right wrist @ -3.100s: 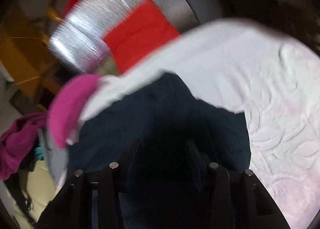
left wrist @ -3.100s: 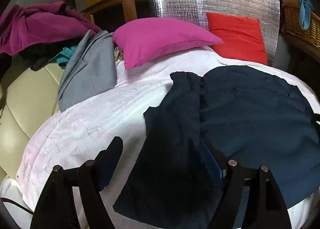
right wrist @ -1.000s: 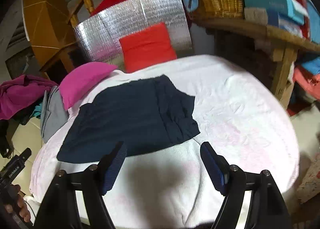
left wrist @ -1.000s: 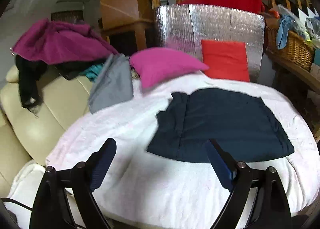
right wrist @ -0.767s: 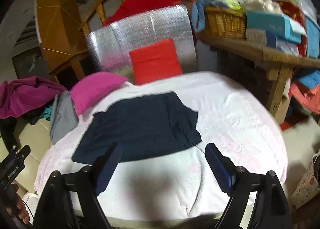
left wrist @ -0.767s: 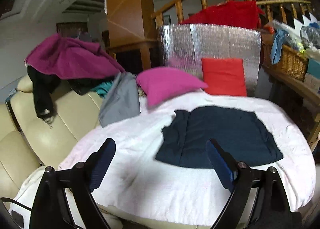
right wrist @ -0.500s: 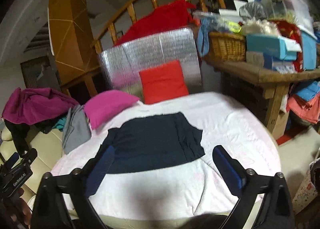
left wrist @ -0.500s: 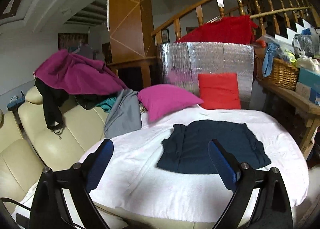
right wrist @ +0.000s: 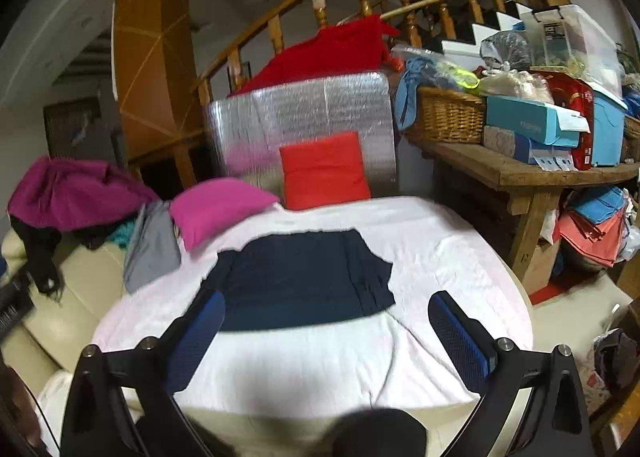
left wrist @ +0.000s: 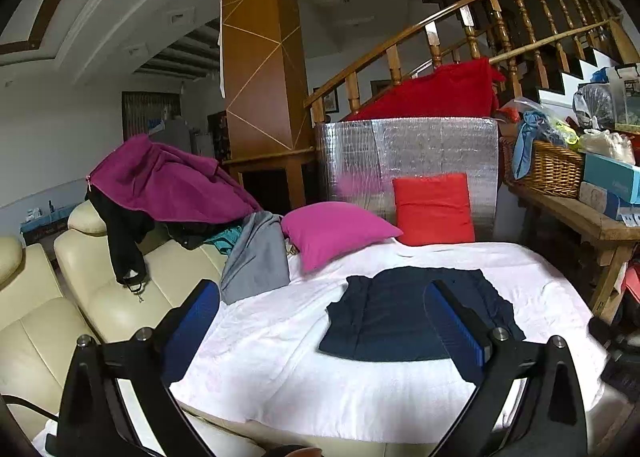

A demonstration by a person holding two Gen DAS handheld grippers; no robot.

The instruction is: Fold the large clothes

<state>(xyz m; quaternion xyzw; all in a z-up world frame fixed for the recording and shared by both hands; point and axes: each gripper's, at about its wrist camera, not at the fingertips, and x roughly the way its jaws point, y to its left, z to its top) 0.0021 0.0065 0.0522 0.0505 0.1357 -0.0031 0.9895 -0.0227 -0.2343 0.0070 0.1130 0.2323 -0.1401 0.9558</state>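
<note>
Navy garment lies folded flat on the white-covered bed, apparently finished. Both tongs have pulled back and up from it since a second ago; left tongs and right tongs have just been opening, spread wide and empty.

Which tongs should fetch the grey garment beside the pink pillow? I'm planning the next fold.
Left, probably. The grey garment lies at the bed's left edge, just beyond the open left tongs; from the open right tongs it sits far to the left, past the folded navy garment.
</note>
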